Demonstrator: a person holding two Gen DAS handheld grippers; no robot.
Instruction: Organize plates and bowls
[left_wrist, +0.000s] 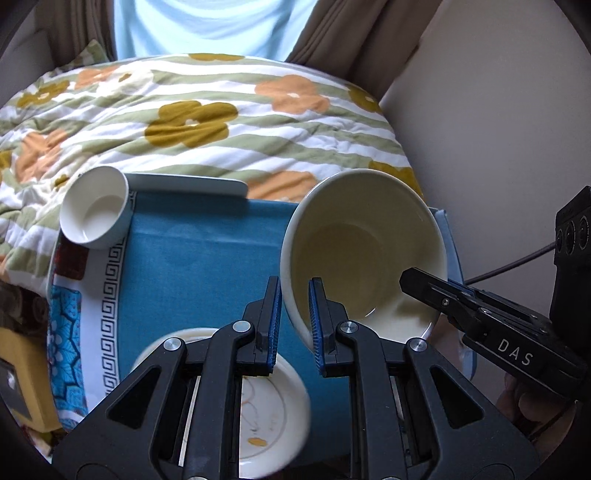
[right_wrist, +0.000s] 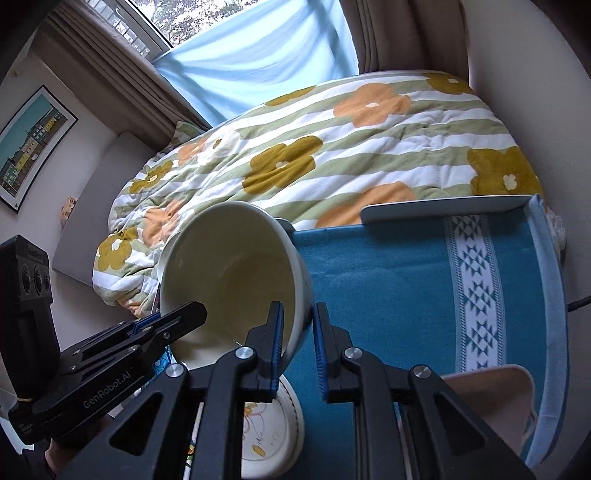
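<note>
A large cream bowl (left_wrist: 369, 251) (right_wrist: 229, 266) hangs tilted above the blue-clothed table (left_wrist: 207, 258) (right_wrist: 388, 295), held by both grippers on opposite sides of its rim. My left gripper (left_wrist: 294, 325) is shut on the bowl's near-left wall, which sits between the blue pads. My right gripper (right_wrist: 298, 350) is shut on the opposite wall; its tip (left_wrist: 424, 286) shows over the rim in the left wrist view. Below the bowl a cream plate (left_wrist: 266, 406) (right_wrist: 266, 435) with orange flower marks lies on the cloth. A small white bowl (left_wrist: 94, 210) stands at the table's far left corner.
A flat pale-blue plate (left_wrist: 184, 182) (right_wrist: 443, 208) lies along the table's far edge. A beige dish (right_wrist: 491, 398) sits at the near right. Beyond the table a bed with a flowered quilt (left_wrist: 207, 110) (right_wrist: 332, 147) runs to the curtained window.
</note>
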